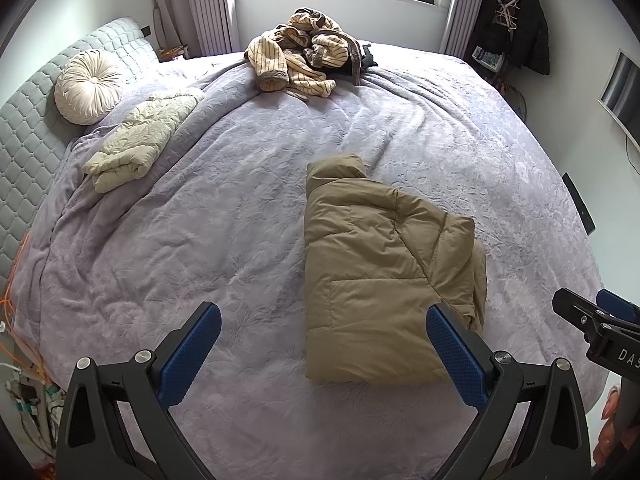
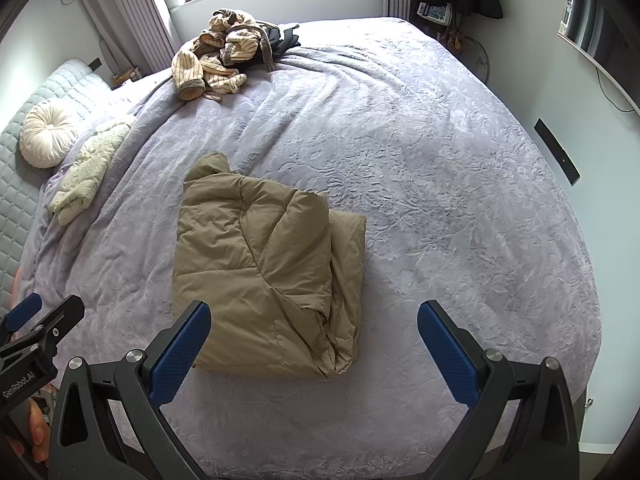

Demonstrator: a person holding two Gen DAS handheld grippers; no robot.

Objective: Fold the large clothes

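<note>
- The tan coat (image 1: 384, 272) lies folded on the bed (image 1: 200, 240), near the front edge.
- The left tool (image 1: 324, 354) is wide and holds nothing.
- The right tool (image 2: 314, 354) is wide and empty too.
- Next, grab both near corners together and fold slowly, so the puffy layers stay flat.

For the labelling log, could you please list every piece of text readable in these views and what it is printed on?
"GenRobot.AI": on the black body of the left gripper, seen from the right wrist view.
"DAS", cut off by the frame edge: on the right gripper, seen from the left wrist view.
Patterned bag under the hanging coats: too small to read.
</note>
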